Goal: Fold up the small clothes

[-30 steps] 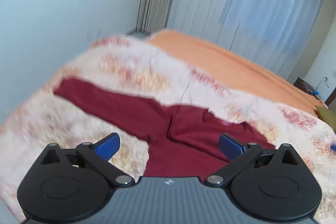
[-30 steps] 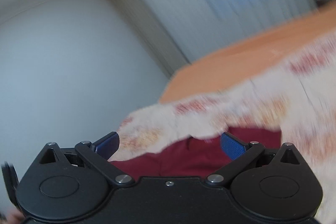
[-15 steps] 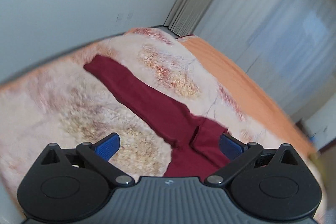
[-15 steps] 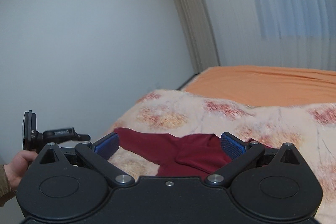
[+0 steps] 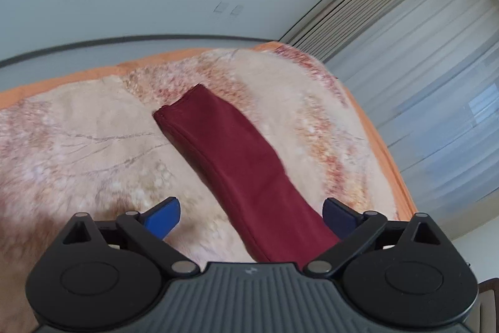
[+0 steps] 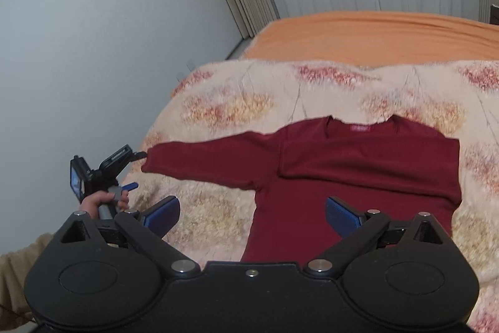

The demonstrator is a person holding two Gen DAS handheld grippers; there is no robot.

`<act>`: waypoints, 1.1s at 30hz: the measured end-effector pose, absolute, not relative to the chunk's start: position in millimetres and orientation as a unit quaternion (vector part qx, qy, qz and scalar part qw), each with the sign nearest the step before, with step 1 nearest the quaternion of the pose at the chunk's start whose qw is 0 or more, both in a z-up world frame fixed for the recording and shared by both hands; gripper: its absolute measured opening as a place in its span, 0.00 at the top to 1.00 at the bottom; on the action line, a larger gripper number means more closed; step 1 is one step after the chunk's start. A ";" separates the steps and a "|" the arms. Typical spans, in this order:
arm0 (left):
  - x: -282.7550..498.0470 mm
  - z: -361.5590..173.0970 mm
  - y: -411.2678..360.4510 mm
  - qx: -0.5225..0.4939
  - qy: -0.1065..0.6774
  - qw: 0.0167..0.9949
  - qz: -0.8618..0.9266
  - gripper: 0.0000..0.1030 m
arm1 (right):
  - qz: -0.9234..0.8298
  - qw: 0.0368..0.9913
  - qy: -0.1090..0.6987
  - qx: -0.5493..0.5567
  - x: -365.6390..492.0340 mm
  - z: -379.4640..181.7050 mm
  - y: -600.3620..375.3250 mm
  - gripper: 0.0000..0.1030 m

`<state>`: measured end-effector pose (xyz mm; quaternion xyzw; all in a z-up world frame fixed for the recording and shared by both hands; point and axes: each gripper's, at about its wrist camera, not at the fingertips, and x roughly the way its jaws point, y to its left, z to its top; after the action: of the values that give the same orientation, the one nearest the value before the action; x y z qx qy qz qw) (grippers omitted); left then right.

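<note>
Maroon sweater (image 6: pixel 358 170) lies flat beneath both wide-open, empty grippers, left (image 5: pixel 251 213) and right (image 6: pixel 252 213).

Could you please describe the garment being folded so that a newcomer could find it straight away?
Look at the bed with the orange sheet, then the fuzzy cream floral blanket over it. On that lies the dark red long-sleeved top, one sleeve stretched sideways: the only solid-coloured item there.

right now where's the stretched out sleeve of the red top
In the right wrist view the sleeve lies flat on the blanket, reaching left toward the left gripper.
</note>
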<state>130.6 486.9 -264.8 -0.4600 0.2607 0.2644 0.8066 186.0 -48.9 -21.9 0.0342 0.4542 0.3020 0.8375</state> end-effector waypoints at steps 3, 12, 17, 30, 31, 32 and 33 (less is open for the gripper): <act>144.3 -292.4 501.2 -0.465 0.270 0.803 0.256 0.12 | 0.296 0.840 0.455 -0.006 178.7 -22.8 -19.8 0.08; 165.4 -321.6 523.0 -0.505 0.249 0.790 0.242 0.13 | 0.294 0.834 0.465 -0.050 189.3 -31.7 31.6 0.09; 172.8 -322.3 525.5 -0.508 0.246 0.793 0.230 0.18 | 0.296 0.833 0.464 -0.060 192.9 -32.6 44.5 0.10; 180.9 -308.2 518.6 -0.435 0.296 0.809 0.263 0.83 | 0.238 0.821 0.512 -0.084 202.5 -55.2 33.5 0.09; 181.7 -303.5 516.7 -0.429 0.296 0.813 0.261 0.86 | 0.231 0.818 0.517 -0.096 205.0 -61.6 32.6 0.11; 182.5 -298.3 514.5 -0.422 0.295 0.818 0.257 0.88 | 0.218 0.817 0.522 -0.113 208.4 -70.4 31.0 0.12; 183.3 -292.2 511.7 -0.413 0.295 0.824 0.253 0.88 | 0.204 0.815 0.527 -0.127 212.4 -77.7 29.1 0.12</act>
<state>183.3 511.7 -292.2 -0.4127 0.2951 0.2532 0.8237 212.4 29.1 -77.7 -0.1270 0.5266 0.2044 0.8153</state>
